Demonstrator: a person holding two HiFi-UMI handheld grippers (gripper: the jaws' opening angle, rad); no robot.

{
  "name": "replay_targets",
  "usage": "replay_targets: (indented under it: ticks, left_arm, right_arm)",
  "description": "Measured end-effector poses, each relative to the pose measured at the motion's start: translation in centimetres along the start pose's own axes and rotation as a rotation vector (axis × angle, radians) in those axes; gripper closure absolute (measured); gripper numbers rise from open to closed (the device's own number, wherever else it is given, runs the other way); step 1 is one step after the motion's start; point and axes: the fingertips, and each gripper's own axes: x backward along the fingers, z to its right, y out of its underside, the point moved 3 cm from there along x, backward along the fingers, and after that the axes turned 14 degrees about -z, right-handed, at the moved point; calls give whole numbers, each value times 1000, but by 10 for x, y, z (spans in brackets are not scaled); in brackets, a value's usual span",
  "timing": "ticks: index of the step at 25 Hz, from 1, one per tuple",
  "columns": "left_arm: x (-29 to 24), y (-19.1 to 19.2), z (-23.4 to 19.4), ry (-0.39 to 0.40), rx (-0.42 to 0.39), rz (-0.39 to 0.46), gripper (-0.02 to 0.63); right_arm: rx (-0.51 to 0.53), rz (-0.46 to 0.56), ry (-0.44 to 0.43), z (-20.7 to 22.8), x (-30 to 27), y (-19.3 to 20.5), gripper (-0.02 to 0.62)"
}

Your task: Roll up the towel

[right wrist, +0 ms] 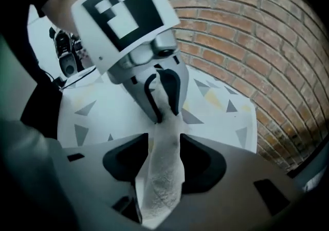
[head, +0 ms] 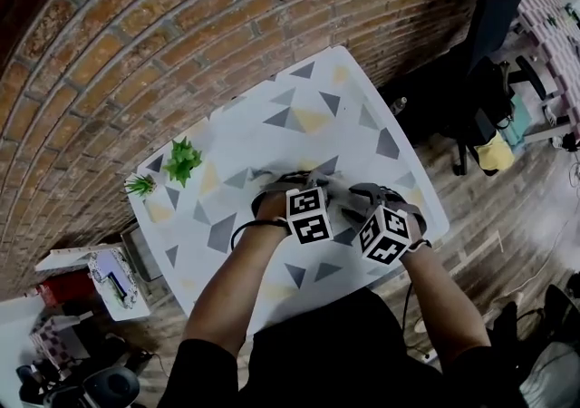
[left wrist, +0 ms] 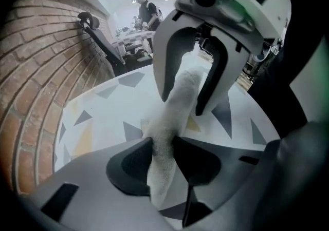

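Observation:
A white towel (left wrist: 165, 173), rolled into a narrow strip, is stretched between my two grippers above the white table (head: 299, 98) with its triangle pattern. In the left gripper view my left gripper (left wrist: 163, 145) is shut on the towel, and the roll is pinched thin between its dark pads. My right gripper (left wrist: 181, 104) faces it, fingers straddling the other end. In the right gripper view the towel (right wrist: 162, 184) runs between the right gripper (right wrist: 164, 145)'s pads without being squeezed. The left gripper (right wrist: 163, 114) clamps its far end. In the head view both grippers meet near the table's front edge.
Two small green plants (head: 184, 160) (head: 140, 185) stand at the table's left corner. A brick wall (head: 136, 34) runs behind the table. A dark chair (head: 494, 25) and clutter are at the right, and a box of items (head: 109, 279) lies on the floor at the left.

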Motion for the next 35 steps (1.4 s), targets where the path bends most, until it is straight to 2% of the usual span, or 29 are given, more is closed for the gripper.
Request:
replay_targets:
  ticks: [4, 9, 12, 17, 19, 21, 23, 27, 31, 35]
  left_arm:
    - [2, 1, 1, 44, 63, 17, 476]
    - [6, 15, 20, 28, 42, -17, 502]
    - [10, 31, 36, 39, 58, -36, 502]
    - [22, 67, 74, 89, 68, -71, 503]
    - [26, 79, 84, 48, 45, -85, 499]
    - [28, 87, 89, -14, 18, -102, 427]
    - [29, 91, 91, -68, 6, -101, 405]
    - [36, 86, 85, -153, 17, -66, 405]
    - [30, 82, 73, -203, 17, -60, 407]
    - [22, 84, 64, -171, 46, -59, 444]
  right_arm:
    - [41, -63, 41, -7, -15, 9, 380]
    - [80, -102, 43, -12, -22, 3, 452]
    - [102, -89, -18, -29, -22, -7, 472]
    - [152, -56, -213, -71, -19, -27, 491]
    - [169, -54, -264, -82, -17, -35, 497]
    - [162, -53, -290, -86, -18, -43, 499]
    - [108, -43, -331, -86, -18, -50, 500]
    - [-23, -36, -400, -76, -19, -53, 499]
    - [-79, -37, -389, -65, -18, -52, 492]
    - [-70, -39, -322, -55, -15, -55, 465]
